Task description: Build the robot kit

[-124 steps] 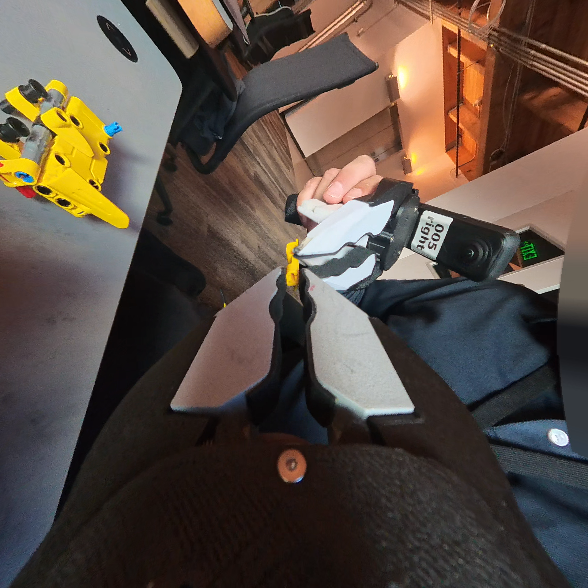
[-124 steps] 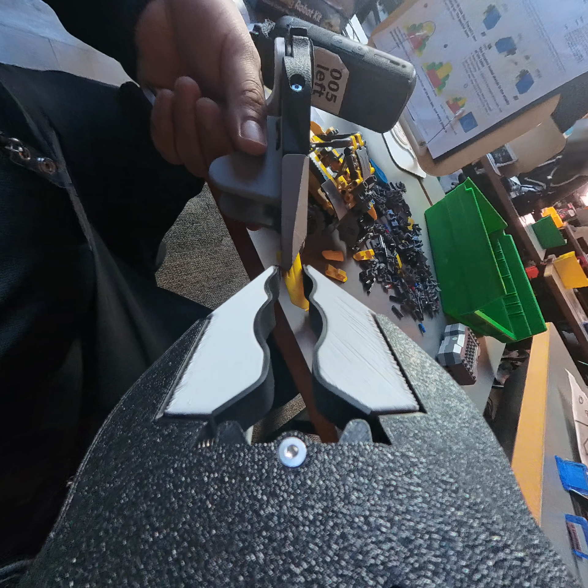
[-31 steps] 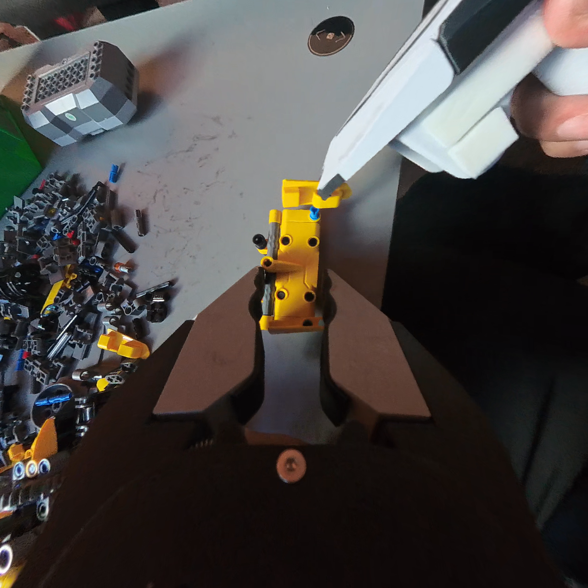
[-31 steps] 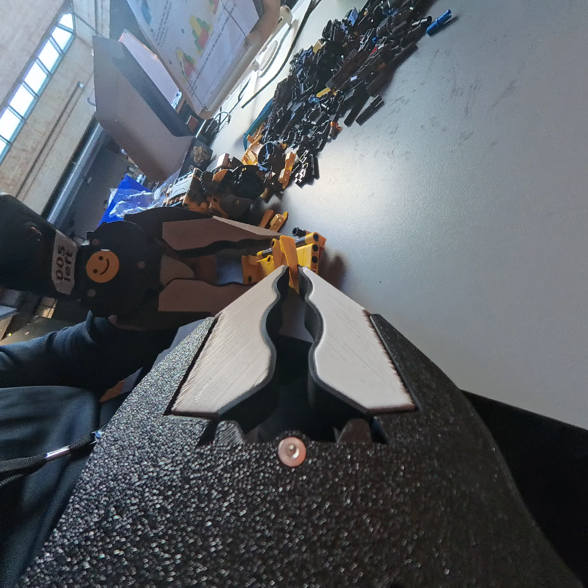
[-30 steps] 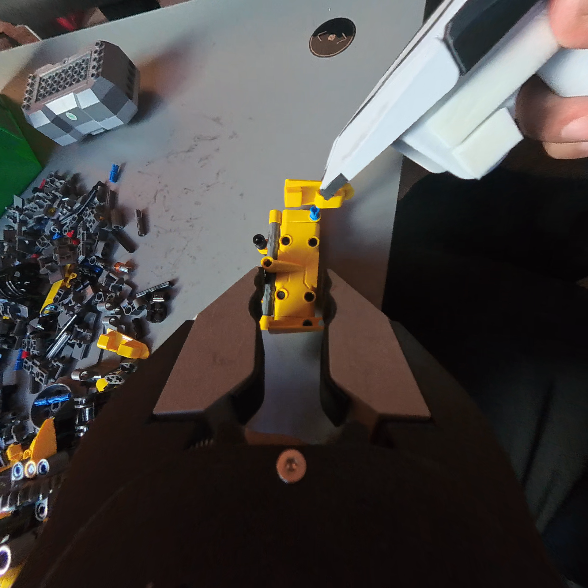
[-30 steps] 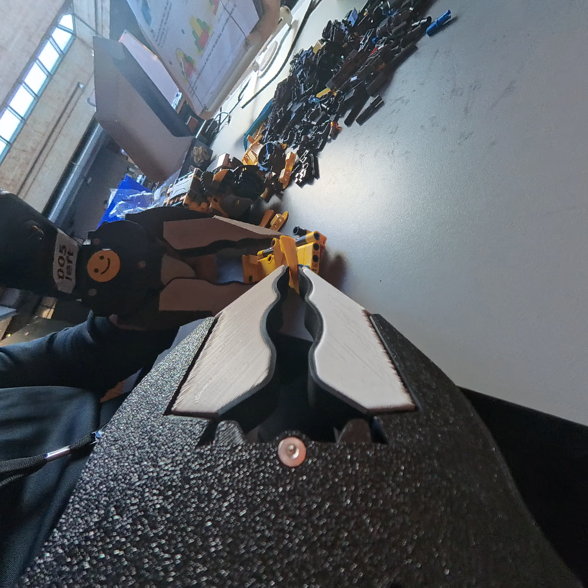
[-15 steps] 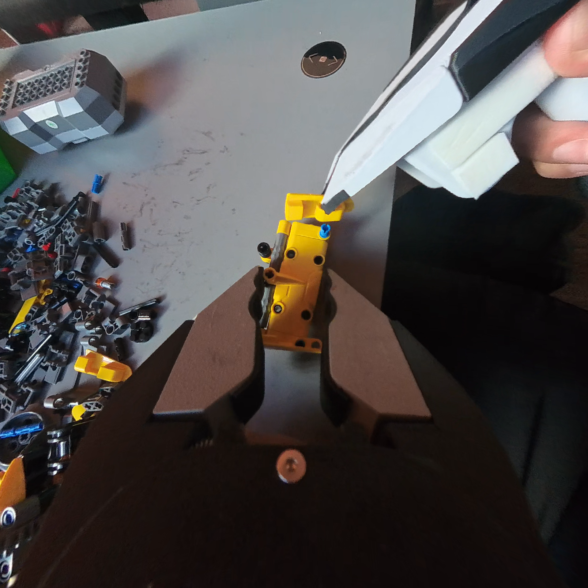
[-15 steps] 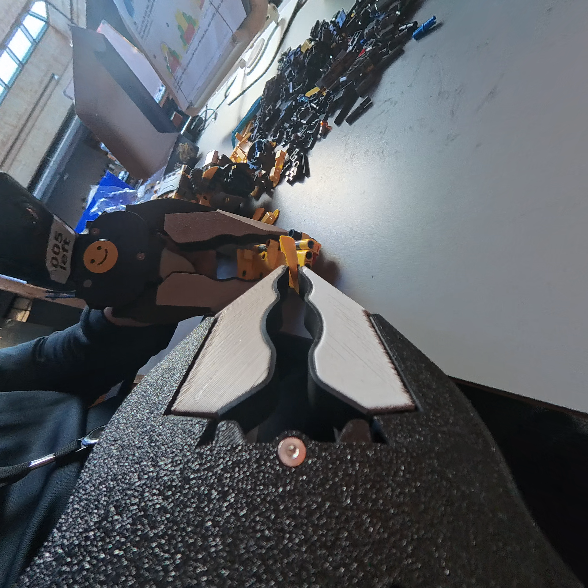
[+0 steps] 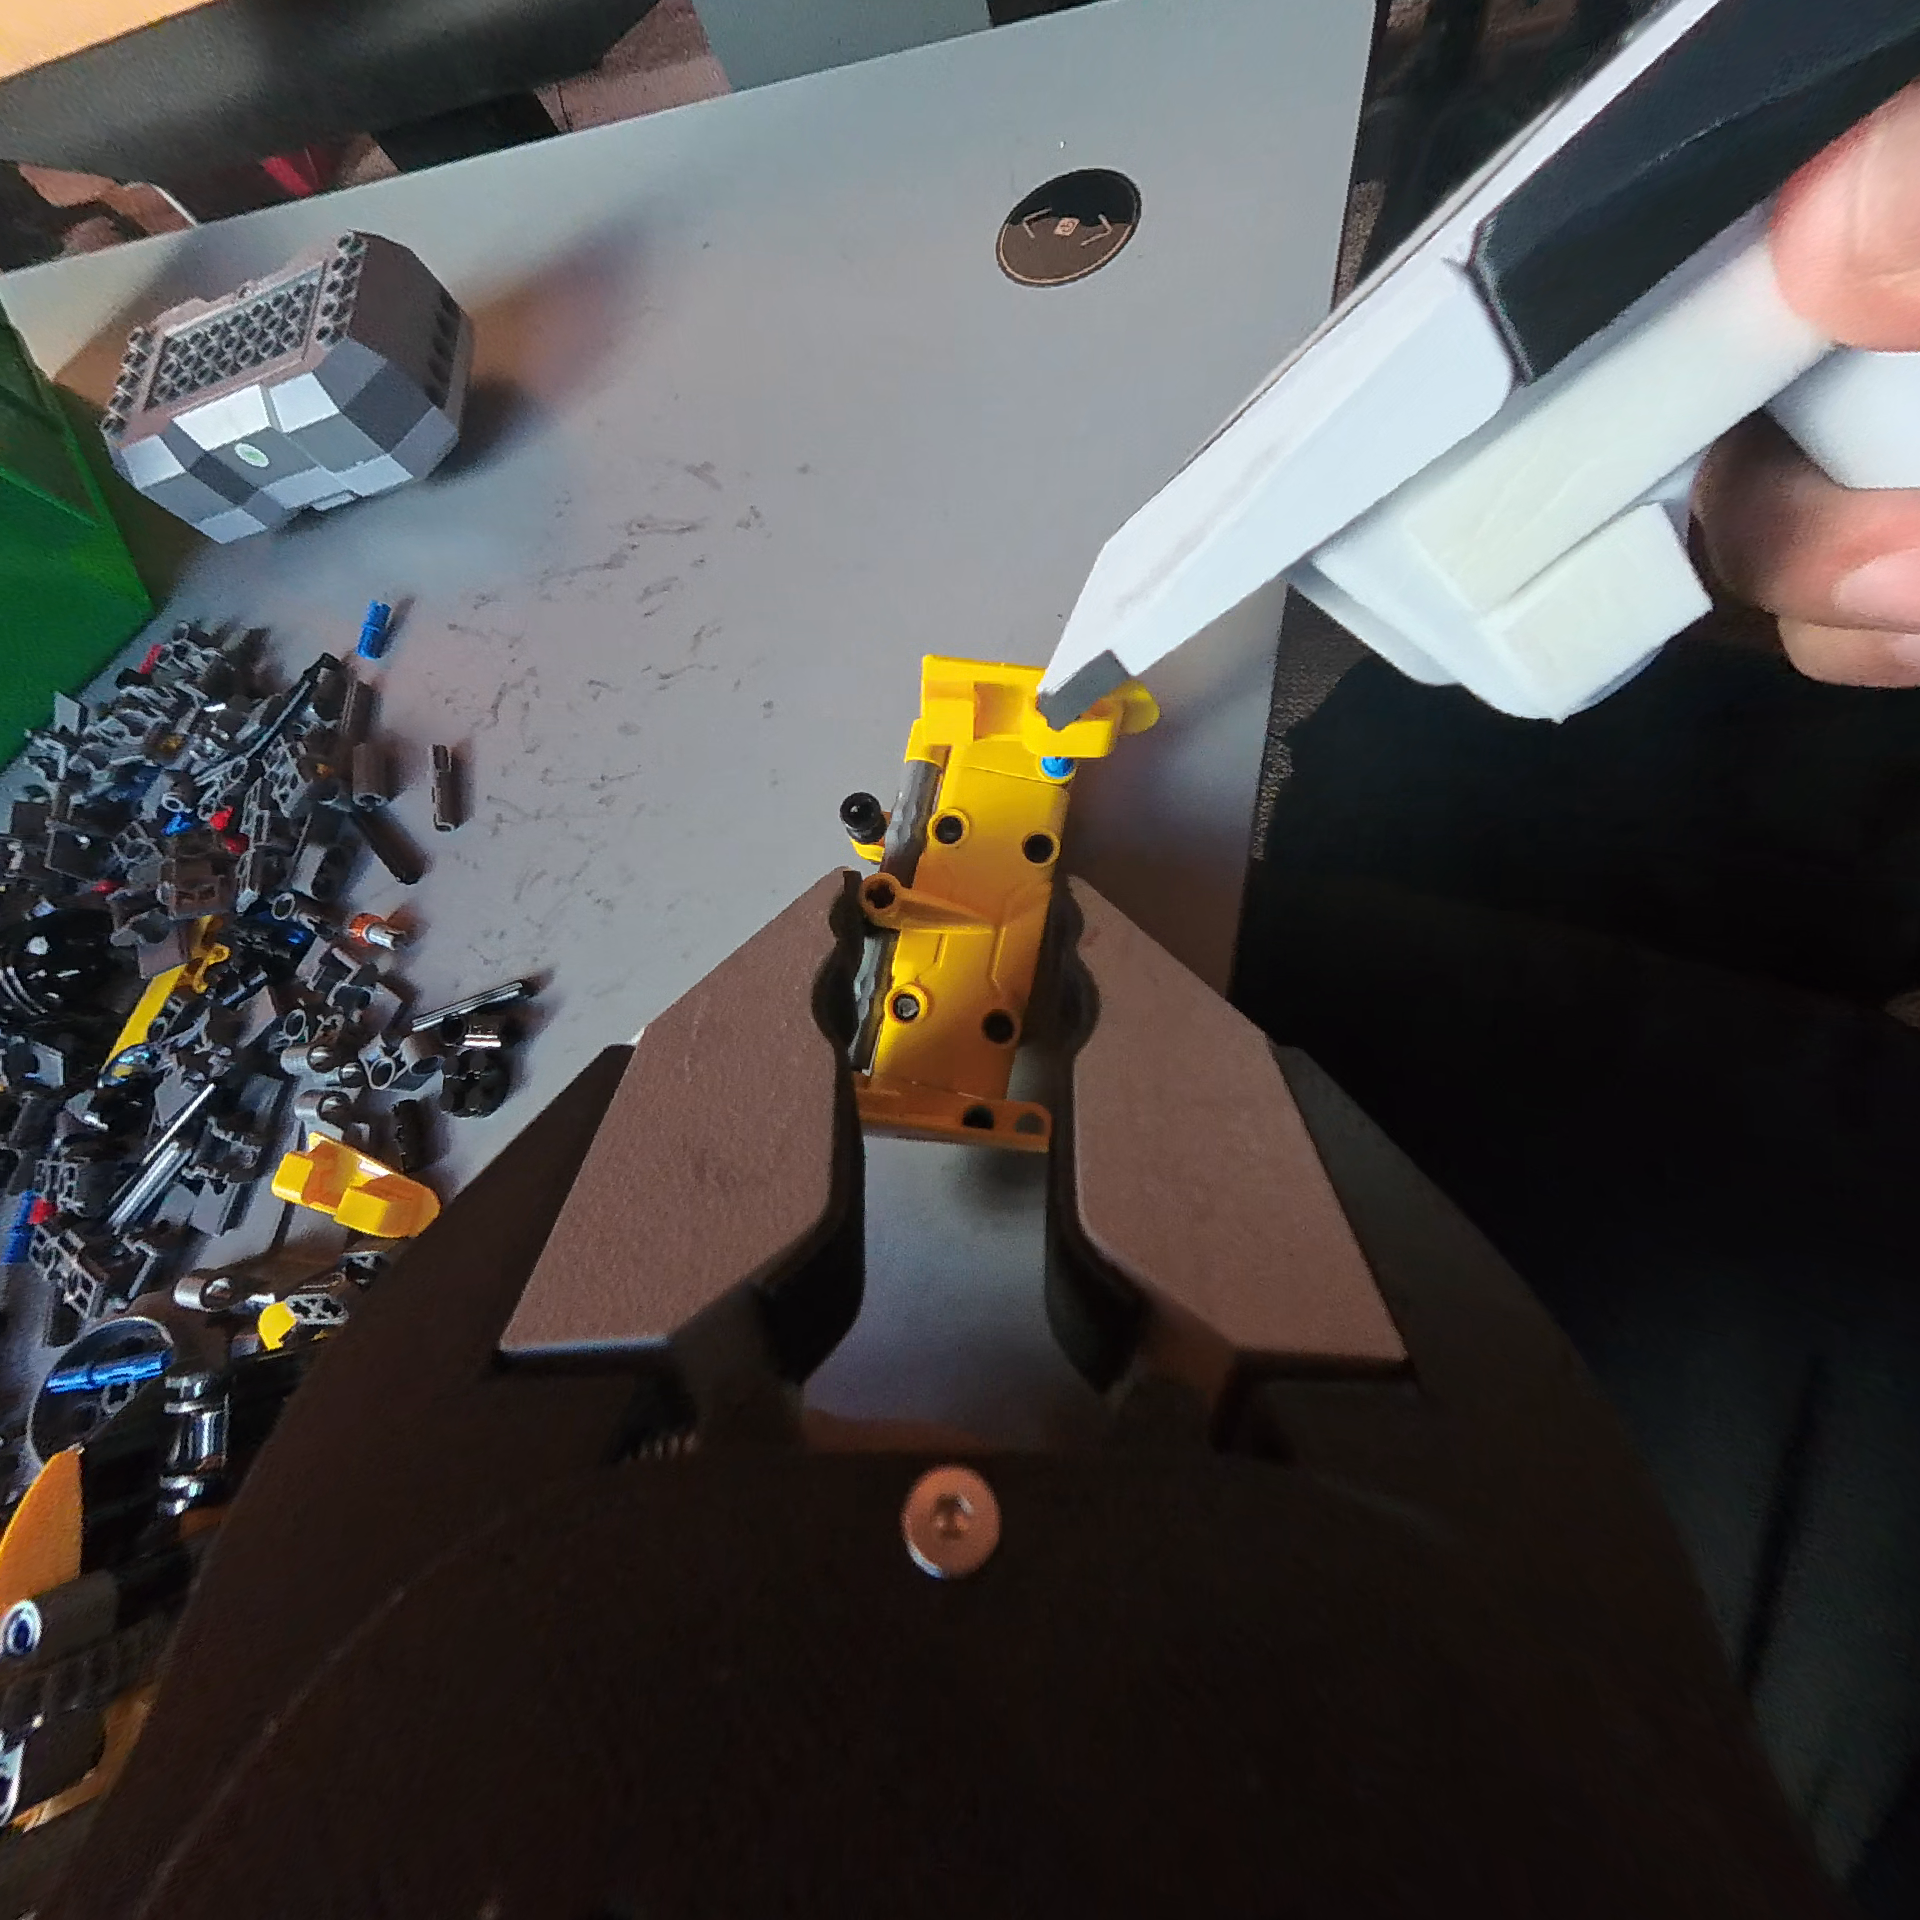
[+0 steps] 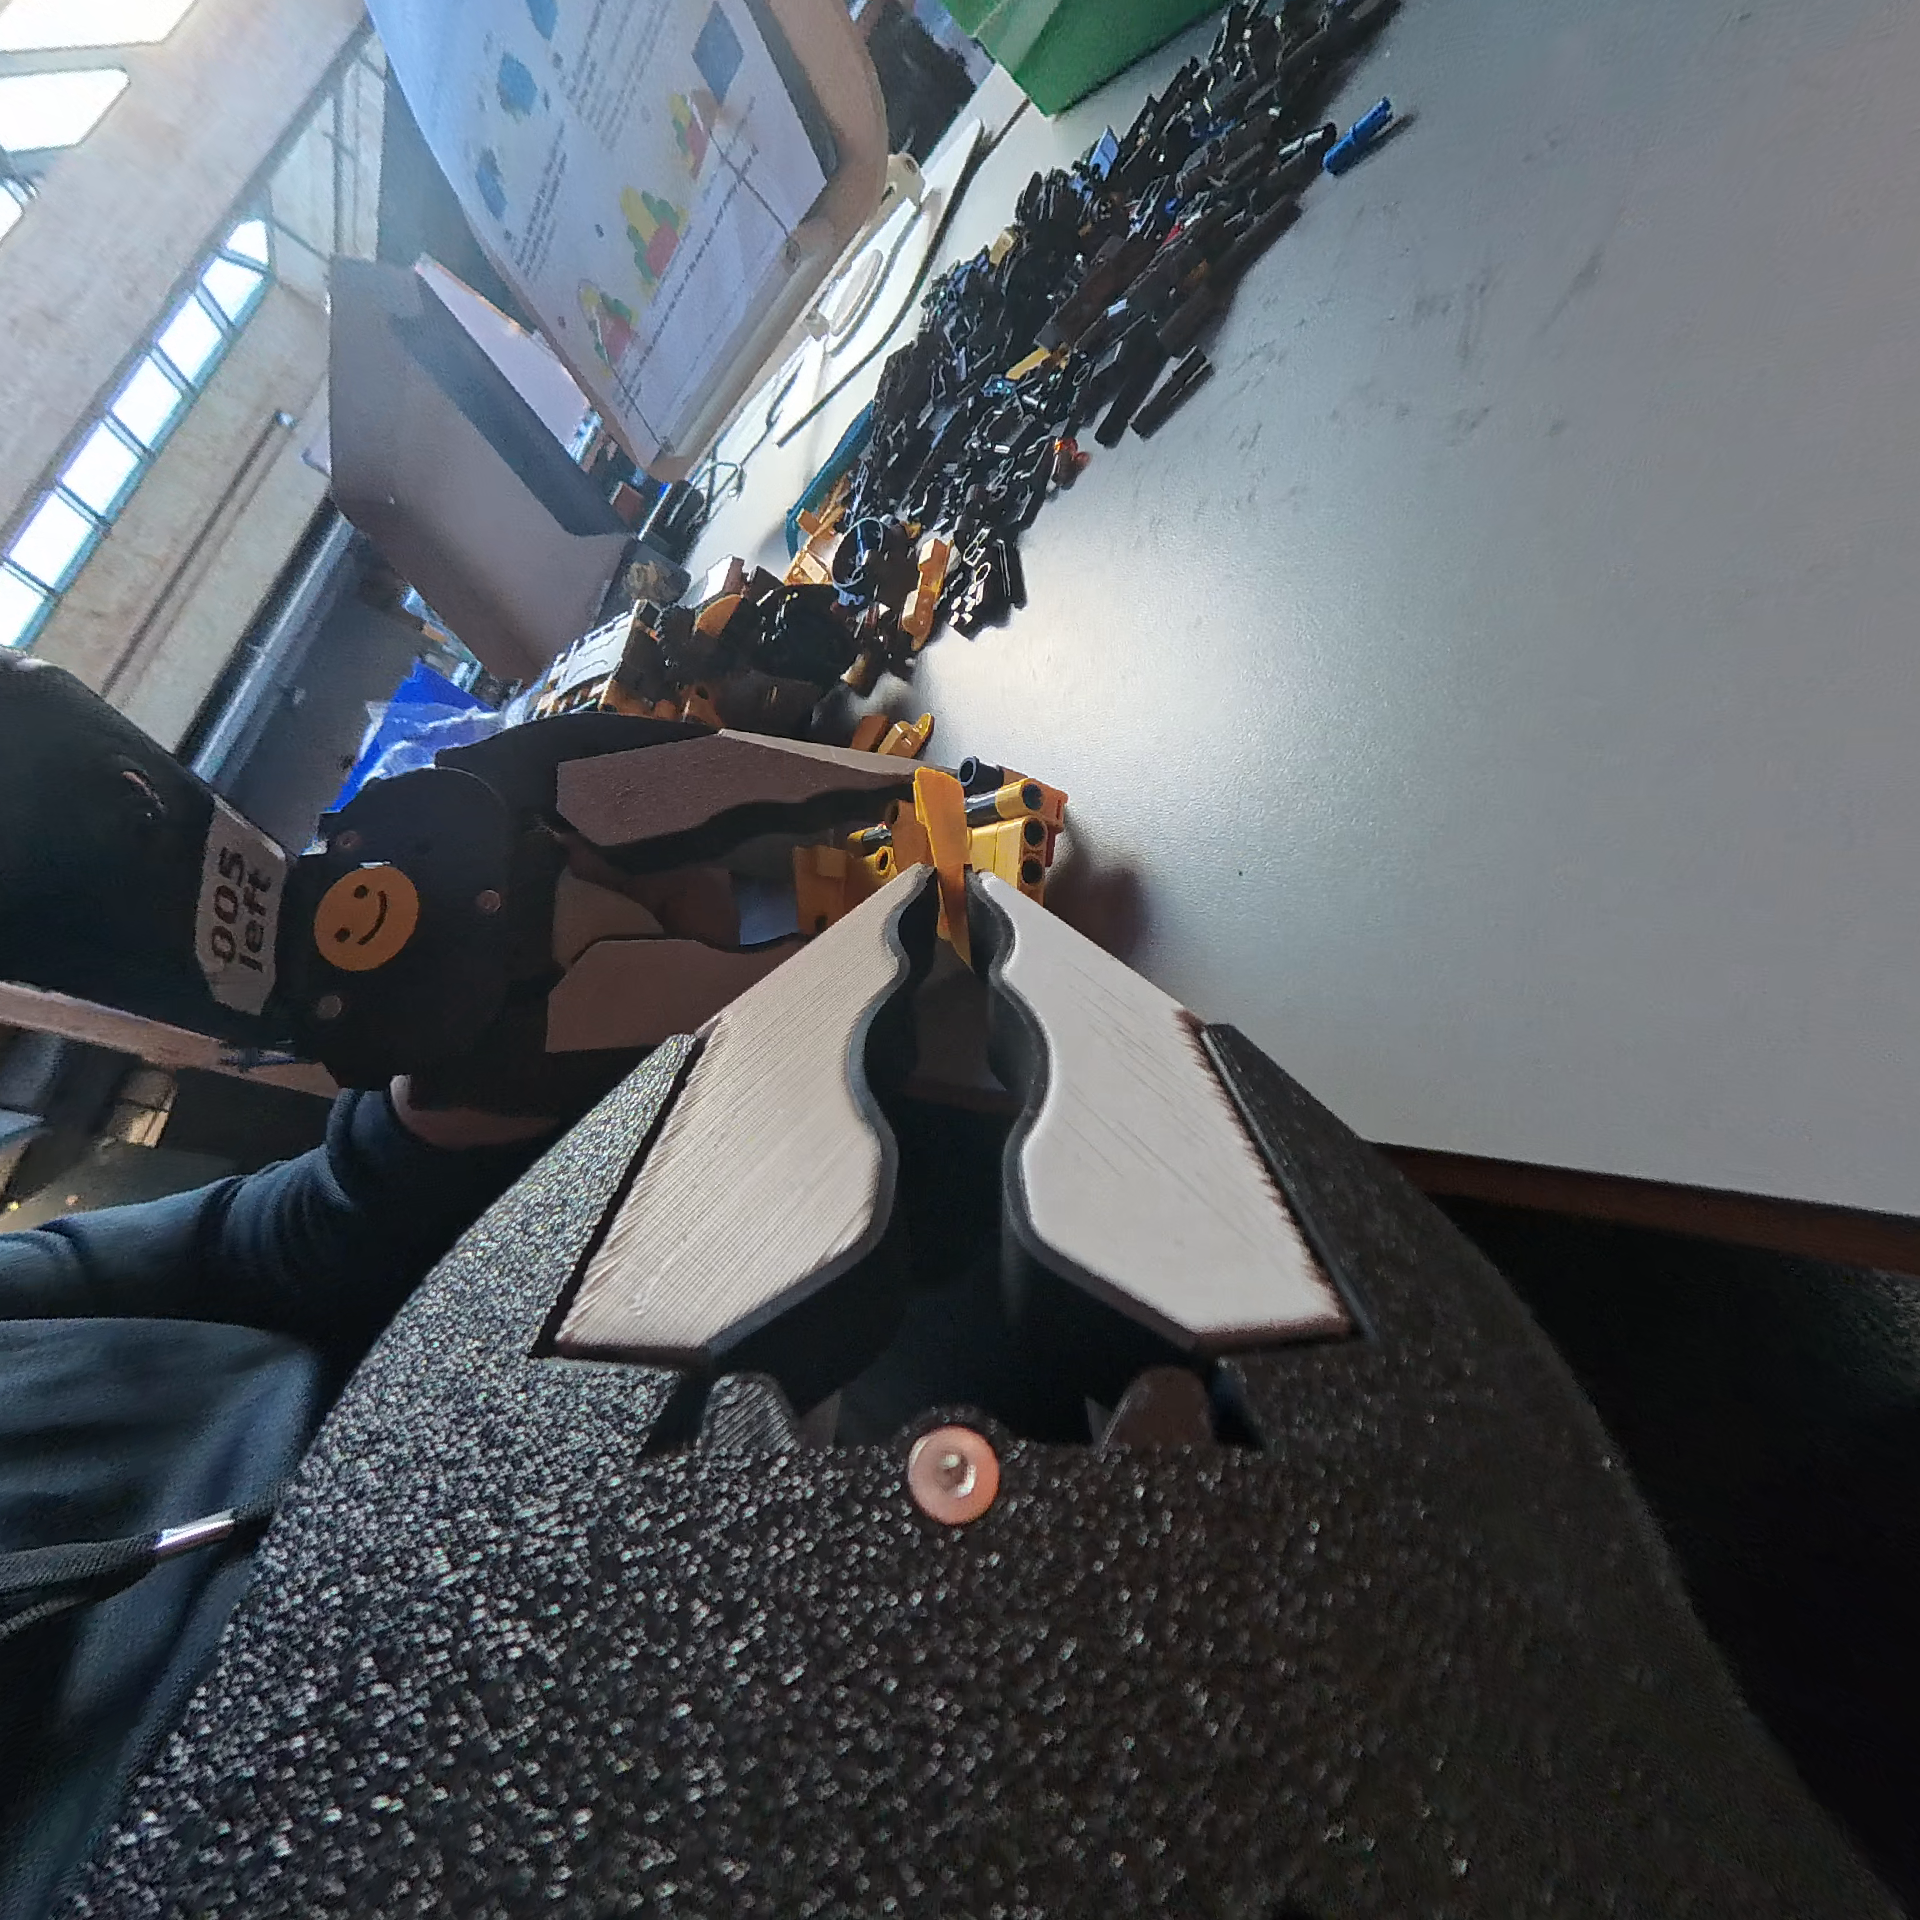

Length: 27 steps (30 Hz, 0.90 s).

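My left gripper point(image 9: 951, 914) is shut on a yellow brick assembly point(image 9: 961, 935) with black holes and a grey axle, held over the grey table point(image 9: 727, 436) near its right edge. My right gripper point(image 10: 945, 883) is shut on a small yellow bracket piece point(image 10: 943, 831). In the left wrist view the right gripper's fingertips point(image 9: 1081, 694) press that yellow bracket piece point(image 9: 997, 696) against the far end of the assembly, by a blue pin point(image 9: 1055, 767). In the right wrist view the left gripper point(image 10: 914, 821) holds the assembly point(image 10: 1013, 831) just past my fingertips.
A pile of dark loose bricks point(image 9: 156, 883) with a yellow curved piece point(image 9: 353, 1195) lies at the left. A grey and brown octagonal block point(image 9: 281, 426) and a green bin point(image 9: 42, 540) stand at the far left. A round black grommet point(image 9: 1068, 227) sits in the table. An instruction sheet point(image 10: 644, 197) stands behind. Less than 4 cm separates the two grippers' tips.
Both grippers came from the person's lap to the table. The left gripper took up the yellow assembly. In the last second the bracket closed onto the assembly's end and the assembly tilted slightly.
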Motion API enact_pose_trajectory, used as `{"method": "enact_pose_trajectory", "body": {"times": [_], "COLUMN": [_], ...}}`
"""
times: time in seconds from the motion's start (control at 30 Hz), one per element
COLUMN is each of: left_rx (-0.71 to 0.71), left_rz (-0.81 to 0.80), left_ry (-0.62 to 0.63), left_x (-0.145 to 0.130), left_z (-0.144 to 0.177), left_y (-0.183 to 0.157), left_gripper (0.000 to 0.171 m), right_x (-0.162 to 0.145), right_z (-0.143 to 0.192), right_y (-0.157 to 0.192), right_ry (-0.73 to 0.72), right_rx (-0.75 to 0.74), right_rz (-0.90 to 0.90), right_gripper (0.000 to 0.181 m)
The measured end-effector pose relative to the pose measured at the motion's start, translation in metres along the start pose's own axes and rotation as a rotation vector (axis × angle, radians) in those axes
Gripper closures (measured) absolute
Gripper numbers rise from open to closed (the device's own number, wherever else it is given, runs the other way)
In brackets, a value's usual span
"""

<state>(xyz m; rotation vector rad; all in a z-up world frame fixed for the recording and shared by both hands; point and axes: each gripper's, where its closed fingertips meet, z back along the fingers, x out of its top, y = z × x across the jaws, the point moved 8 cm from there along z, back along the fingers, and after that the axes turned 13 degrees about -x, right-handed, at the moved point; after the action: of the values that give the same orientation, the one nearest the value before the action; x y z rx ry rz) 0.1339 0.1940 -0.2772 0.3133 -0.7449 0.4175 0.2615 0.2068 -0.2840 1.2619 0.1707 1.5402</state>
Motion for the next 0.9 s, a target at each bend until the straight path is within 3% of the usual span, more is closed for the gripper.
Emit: {"method": "enact_pose_trajectory", "body": {"times": [0.4, 0.73, 0.8, 0.9], "left_rx": [0.002, 0.029, 0.036, 0.027], "left_rz": [0.043, 0.036, 0.038, 0.046], "left_ry": [0.002, 0.005, 0.007, 0.005], "left_x": [0.001, 0.002, 0.002, 0.002], "left_z": [-0.001, -0.002, -0.002, -0.002], "left_y": [0.001, -0.001, -0.001, -0.001], "left_gripper": [0.139, 0.139, 0.139, 0.139], "right_x": [-0.002, -0.003, -0.006, -0.012], "right_z": [0.002, -0.002, -0.002, -0.002], "right_y": [0.007, 0.03, 0.029, 0.021], "right_ry": [-0.025, -0.041, -0.075, -0.071], "right_rx": [-0.137, -0.435, -0.435, -0.292], "right_rz": [0.072, 0.432, 0.394, 0.148], "right_gripper": [0.176, 0.176, 0.176, 0.178]}}
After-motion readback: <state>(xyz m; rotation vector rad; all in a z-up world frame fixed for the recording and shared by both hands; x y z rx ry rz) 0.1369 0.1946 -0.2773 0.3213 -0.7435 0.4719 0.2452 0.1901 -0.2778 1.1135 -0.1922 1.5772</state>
